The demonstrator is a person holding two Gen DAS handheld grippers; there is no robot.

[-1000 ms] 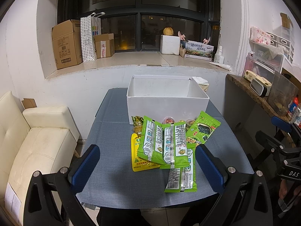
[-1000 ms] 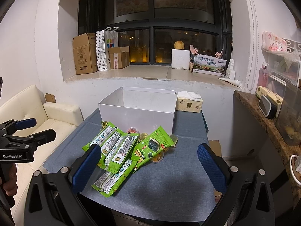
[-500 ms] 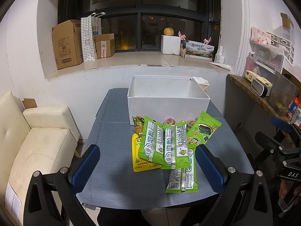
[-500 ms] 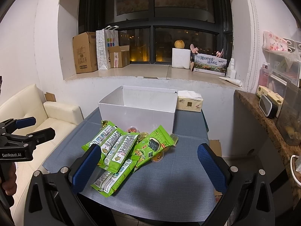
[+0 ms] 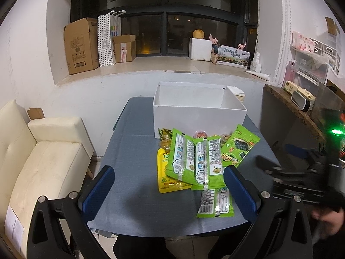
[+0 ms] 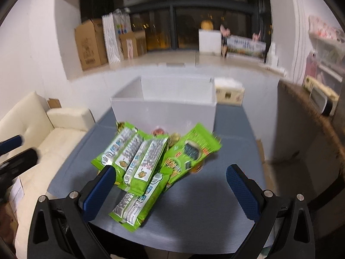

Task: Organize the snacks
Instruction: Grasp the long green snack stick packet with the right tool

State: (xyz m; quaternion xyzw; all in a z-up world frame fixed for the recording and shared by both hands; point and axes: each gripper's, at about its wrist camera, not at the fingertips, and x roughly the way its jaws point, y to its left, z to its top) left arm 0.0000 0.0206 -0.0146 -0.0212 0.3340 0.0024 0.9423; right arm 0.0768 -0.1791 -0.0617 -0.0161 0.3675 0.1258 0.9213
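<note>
A pile of green snack packets [image 5: 196, 159] lies on the grey-blue table [image 5: 133, 151], in front of an open white box [image 5: 198, 116]. A yellow pouch [image 5: 166, 179] sticks out at the pile's left, a green seaweed packet [image 5: 239, 149] leans at its right, and small jelly cups [image 5: 200, 133] sit by the box. My left gripper [image 5: 168, 172] is open above the table's near edge, holding nothing. My right gripper [image 6: 170, 170] is open and low over the near end of the packets [image 6: 138, 161], touching none that I can see; this view is motion-blurred.
A cream sofa [image 5: 43, 157] stands left of the table. Cardboard boxes [image 5: 79, 45] and a paper bag line the window sill. A tissue box [image 6: 229, 92] sits behind the white box at right. A cluttered side counter [image 5: 291, 105] runs along the right.
My right gripper has swung forward and down towards the packet pile, blurring its view. The left gripper has drifted slightly nearer. Nothing on the table has moved.
</note>
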